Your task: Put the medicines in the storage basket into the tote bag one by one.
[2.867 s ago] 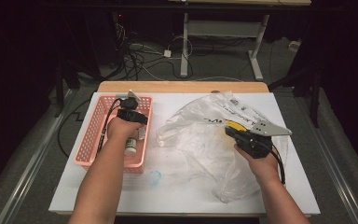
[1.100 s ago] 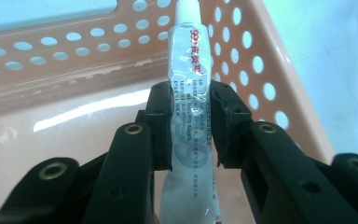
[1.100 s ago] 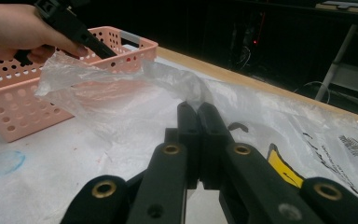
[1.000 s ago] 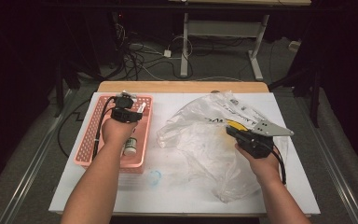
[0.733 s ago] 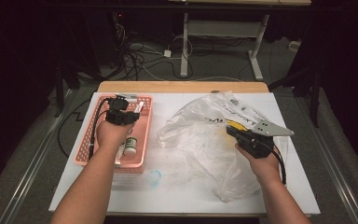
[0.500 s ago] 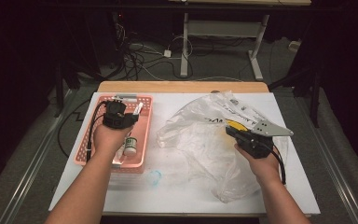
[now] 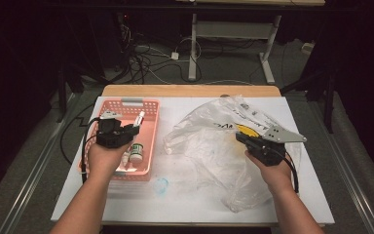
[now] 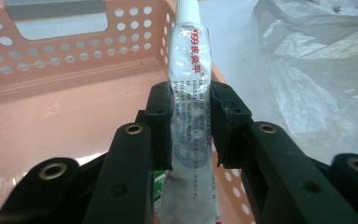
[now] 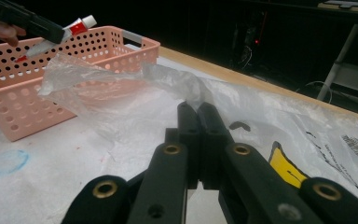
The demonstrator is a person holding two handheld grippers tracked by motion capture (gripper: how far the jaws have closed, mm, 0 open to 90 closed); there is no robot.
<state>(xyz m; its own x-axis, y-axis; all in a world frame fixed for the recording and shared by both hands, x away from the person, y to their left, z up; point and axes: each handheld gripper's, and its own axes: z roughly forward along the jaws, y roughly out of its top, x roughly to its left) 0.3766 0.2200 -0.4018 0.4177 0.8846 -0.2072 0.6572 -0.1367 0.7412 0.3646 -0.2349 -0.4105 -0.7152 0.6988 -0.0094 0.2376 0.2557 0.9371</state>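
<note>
Pink basket (image 7: 148, 108) sits at the worktop's (image 7: 185, 204) left; above it the left gripper (image 7: 126, 132) has its jaws pinching a white tube (image 8: 189, 93), cap end past the tips. Two small bottles (image 7: 135, 152) lie inside the basket. Rightward, the right gripper (image 7: 241, 139) has its jaws pressed together on the clear bag (image 7: 214, 146), lifting a fold.

A: Basket (image 7: 148, 109): pink perforated plastic, semi-gloss. Tube (image 8: 189, 93): glossy white film, printed.
B: Bag (image 7: 214, 146): thin clear plastic, crinkled, shiny. Left gripper (image 8: 191, 116), right gripper (image 9: 198, 121): matt black plastic, brass-looking inserts. Table (image 7: 185, 202): matt white top, wood far edge.
</note>
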